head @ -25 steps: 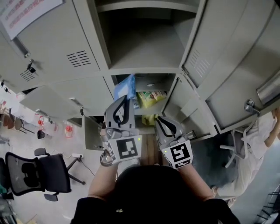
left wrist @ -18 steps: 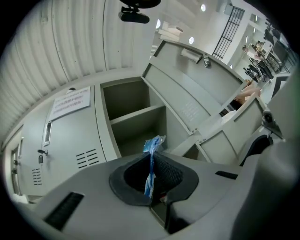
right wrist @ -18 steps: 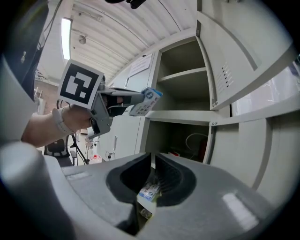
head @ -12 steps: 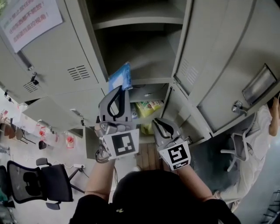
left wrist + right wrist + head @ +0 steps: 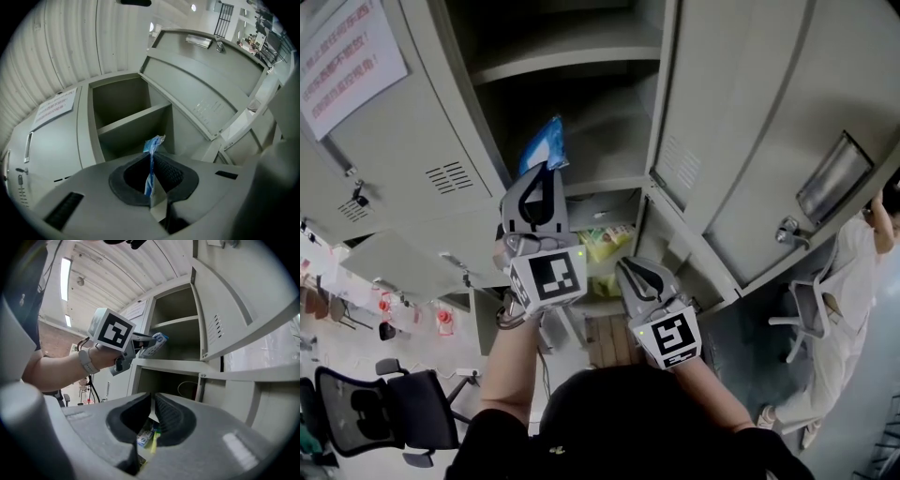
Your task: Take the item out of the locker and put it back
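Left gripper point(image 5: 544, 173) pinches blue packet point(image 5: 542, 145), held before open locker point(image 5: 614, 122)

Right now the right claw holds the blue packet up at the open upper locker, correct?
No: the left claw holds the blue packet, pinched between its jaws in the left gripper view. It is up at the open upper locker.

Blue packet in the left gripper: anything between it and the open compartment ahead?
Nothing: the left gripper view shows only air between the blue packet, clamped in the left gripper, and the compartment.
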Action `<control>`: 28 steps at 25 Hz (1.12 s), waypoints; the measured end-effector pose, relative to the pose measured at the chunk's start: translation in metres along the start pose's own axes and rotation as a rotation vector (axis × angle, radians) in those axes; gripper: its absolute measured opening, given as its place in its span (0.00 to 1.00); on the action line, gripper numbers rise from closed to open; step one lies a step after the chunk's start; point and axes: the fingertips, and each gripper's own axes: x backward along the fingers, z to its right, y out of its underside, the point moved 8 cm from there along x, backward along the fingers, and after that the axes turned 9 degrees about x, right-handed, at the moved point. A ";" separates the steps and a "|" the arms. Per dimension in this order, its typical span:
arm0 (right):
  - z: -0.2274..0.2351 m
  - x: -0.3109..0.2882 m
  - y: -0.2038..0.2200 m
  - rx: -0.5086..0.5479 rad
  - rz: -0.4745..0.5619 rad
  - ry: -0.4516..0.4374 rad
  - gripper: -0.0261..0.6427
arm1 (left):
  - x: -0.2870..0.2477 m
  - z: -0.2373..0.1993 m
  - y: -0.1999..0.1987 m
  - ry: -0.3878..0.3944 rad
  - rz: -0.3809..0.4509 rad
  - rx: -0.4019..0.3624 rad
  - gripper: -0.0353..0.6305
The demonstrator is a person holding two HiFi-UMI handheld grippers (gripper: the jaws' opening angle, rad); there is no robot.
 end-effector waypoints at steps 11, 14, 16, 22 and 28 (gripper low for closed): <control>0.002 0.005 0.008 -0.010 -0.022 0.016 0.08 | -0.037 0.009 0.025 0.073 -0.134 -0.021 0.12; 0.001 0.005 0.009 -0.015 -0.029 0.014 0.08 | -0.040 0.009 0.028 0.098 -0.158 -0.006 0.13; 0.002 0.006 0.010 -0.017 -0.031 0.016 0.08 | -0.040 0.010 0.030 0.114 -0.169 -0.004 0.13; 0.000 0.007 0.012 -0.021 -0.044 0.013 0.08 | -0.038 0.014 0.033 0.181 -0.200 0.031 0.17; -0.003 0.009 0.014 -0.025 -0.045 0.008 0.08 | -0.036 0.017 0.036 0.241 -0.230 0.060 0.21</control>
